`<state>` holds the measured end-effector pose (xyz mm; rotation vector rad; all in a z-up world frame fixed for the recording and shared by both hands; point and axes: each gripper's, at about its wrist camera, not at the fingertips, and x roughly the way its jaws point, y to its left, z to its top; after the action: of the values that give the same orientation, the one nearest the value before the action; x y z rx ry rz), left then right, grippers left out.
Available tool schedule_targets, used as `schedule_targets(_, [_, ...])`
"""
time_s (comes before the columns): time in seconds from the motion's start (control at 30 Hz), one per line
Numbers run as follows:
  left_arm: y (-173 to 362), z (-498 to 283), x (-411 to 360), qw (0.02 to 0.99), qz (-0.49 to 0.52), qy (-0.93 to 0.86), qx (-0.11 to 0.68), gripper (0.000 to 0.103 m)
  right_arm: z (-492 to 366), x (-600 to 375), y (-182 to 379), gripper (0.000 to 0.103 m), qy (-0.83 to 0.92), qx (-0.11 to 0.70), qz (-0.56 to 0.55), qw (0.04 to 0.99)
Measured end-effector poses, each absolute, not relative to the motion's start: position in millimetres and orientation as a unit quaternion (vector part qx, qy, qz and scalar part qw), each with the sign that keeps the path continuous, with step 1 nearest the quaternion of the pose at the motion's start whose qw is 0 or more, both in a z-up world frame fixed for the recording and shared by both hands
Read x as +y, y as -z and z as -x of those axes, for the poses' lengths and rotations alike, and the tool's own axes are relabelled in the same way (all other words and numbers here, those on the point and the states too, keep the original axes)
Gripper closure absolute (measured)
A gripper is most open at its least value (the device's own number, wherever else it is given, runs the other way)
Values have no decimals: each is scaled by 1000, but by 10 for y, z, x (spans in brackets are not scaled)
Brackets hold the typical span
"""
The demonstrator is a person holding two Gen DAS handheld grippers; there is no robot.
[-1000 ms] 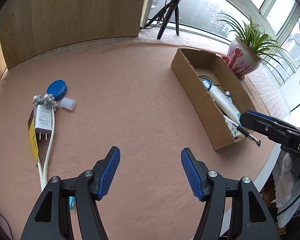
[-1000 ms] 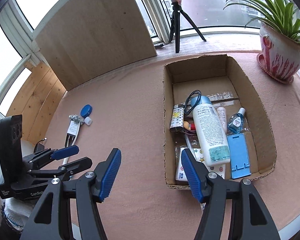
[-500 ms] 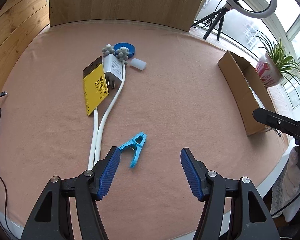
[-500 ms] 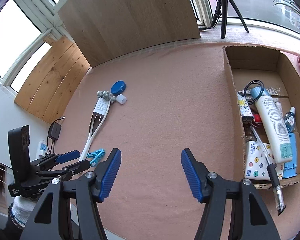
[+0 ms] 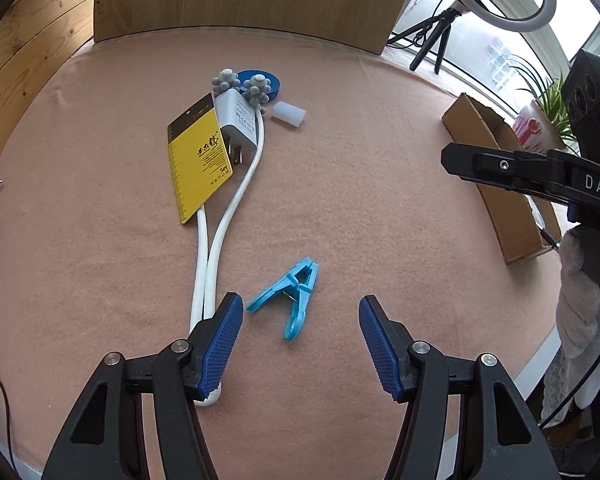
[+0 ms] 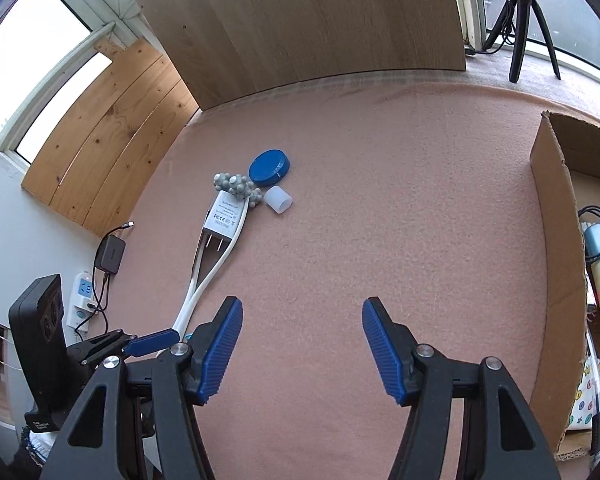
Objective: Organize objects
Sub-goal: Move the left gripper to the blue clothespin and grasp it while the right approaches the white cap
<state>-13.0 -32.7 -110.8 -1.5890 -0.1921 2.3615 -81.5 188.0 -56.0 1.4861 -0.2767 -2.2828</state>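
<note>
In the left wrist view, the left gripper (image 5: 301, 338) has swung away from the cardboard box (image 5: 496, 184) and now hangs with its fingers wide and empty over the blue clothes peg (image 5: 290, 298), which lies on the pink cloth (image 5: 360, 208) just beside the white massager (image 5: 224, 216); this looks like the next thing to collect. In the right wrist view, the right gripper (image 6: 302, 342) has also turned from the box (image 6: 556, 248), its fingers wide and empty above bare cloth, well short of the blue lid (image 6: 269, 166) and white cap (image 6: 278, 199).
</note>
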Motion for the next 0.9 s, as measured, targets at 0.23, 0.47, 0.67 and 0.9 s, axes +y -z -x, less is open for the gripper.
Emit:
schedule_targets(0.23, [1132,247,-178,155,551,-820,-16,38,1260,1630,667,49,812,-58,-545,203])
schedule_targets(0.47, [1240,339,-110,164,558,-813,4,39,1656,1498,761,54,797,-71,-559,216])
schedule_targets(0.67, [1319,310,-112,167,562,-810,3,57,1904,1280,861,54,791,-54,-567,225])
schedule_targets(0.9, [1328,338,-219,156,561,-812,-36,72,2071,994,1024,55,782,-13,-578,234])
